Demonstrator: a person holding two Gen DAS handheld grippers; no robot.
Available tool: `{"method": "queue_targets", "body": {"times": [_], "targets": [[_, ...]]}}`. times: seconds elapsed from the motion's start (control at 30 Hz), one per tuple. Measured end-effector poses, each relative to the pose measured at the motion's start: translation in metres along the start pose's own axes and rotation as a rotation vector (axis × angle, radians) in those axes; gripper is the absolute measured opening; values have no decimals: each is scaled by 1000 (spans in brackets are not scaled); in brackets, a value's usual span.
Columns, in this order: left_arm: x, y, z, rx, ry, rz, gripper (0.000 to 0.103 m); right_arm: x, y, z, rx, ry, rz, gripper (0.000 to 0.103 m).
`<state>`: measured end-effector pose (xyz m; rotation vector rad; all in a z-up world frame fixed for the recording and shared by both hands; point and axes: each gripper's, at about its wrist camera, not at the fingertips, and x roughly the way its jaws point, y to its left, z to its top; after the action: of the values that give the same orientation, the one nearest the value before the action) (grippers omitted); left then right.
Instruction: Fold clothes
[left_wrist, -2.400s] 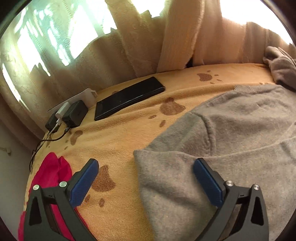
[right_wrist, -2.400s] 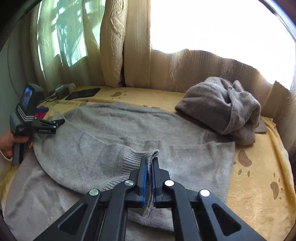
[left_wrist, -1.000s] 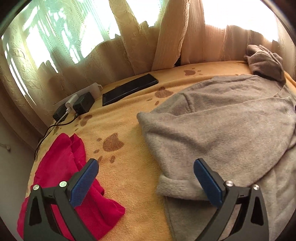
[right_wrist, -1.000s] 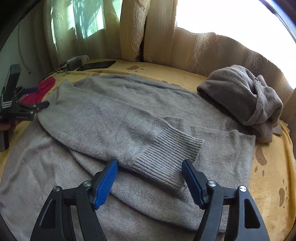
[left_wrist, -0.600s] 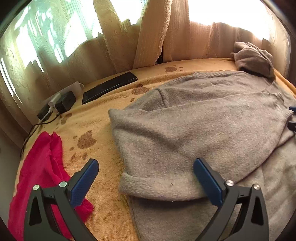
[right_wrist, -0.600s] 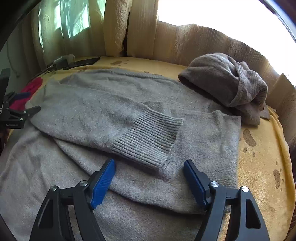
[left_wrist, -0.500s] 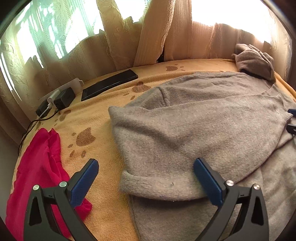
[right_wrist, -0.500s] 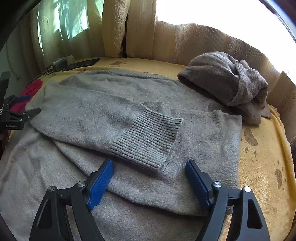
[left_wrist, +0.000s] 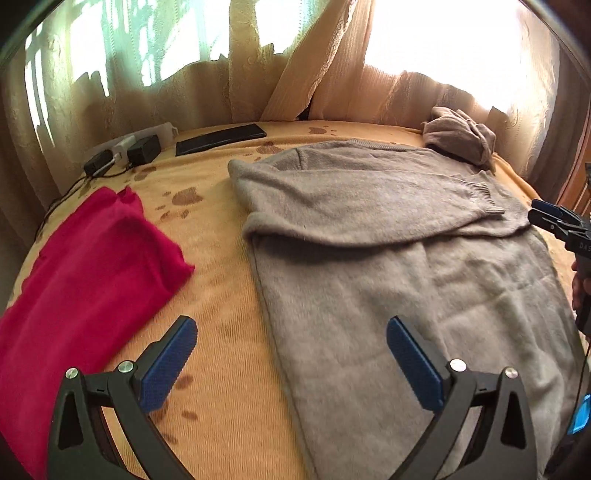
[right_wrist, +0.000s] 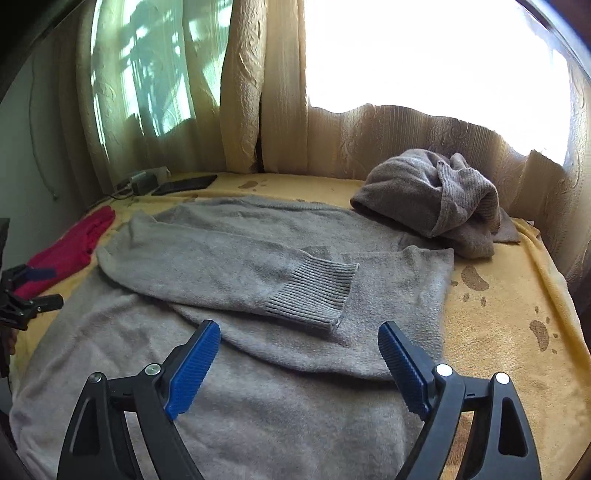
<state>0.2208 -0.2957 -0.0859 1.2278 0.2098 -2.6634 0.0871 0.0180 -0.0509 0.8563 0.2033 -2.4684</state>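
Note:
A grey sweater (left_wrist: 388, 266) (right_wrist: 258, 332) lies flat on the yellow blanket (left_wrist: 218, 280), one sleeve folded across its chest with the ribbed cuff (right_wrist: 314, 291) lying free. My left gripper (left_wrist: 291, 365) hovers open over the sweater's left edge, nothing between its blue pads. My right gripper (right_wrist: 299, 365) is above the sweater's body, just short of the cuff; its jaws are still opening and hold nothing. In the left wrist view the right gripper (left_wrist: 554, 221) shows at the right edge; in the right wrist view the left gripper (right_wrist: 26, 295) shows at the left edge.
A red garment (left_wrist: 81, 280) (right_wrist: 66, 247) lies left of the sweater. A bundled grey garment (right_wrist: 432, 199) (left_wrist: 458, 140) sits at the far right by the curtains. A black phone (left_wrist: 219, 139), chargers (left_wrist: 142, 151) and cables lie at the back left.
The right gripper let go of the cuff and drew back, opening wide. The left gripper pulled back toward the near edge, so more of the sweater's body and the red garment show.

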Motion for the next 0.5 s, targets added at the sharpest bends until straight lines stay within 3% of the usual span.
{"method": "queue_targets", "body": {"times": [0.2, 0.37, 0.5], "targets": [[-30, 25, -47, -140, 39, -35, 103, -95, 14, -18, 7, -218, 25, 89], [-58, 25, -79, -69, 64, -63, 103, -166, 44, -37, 8, -377, 20, 96], [-79, 18, -107, 54, 96, -128, 103, -178, 71, -54, -27, -349, 145, 101]]}}
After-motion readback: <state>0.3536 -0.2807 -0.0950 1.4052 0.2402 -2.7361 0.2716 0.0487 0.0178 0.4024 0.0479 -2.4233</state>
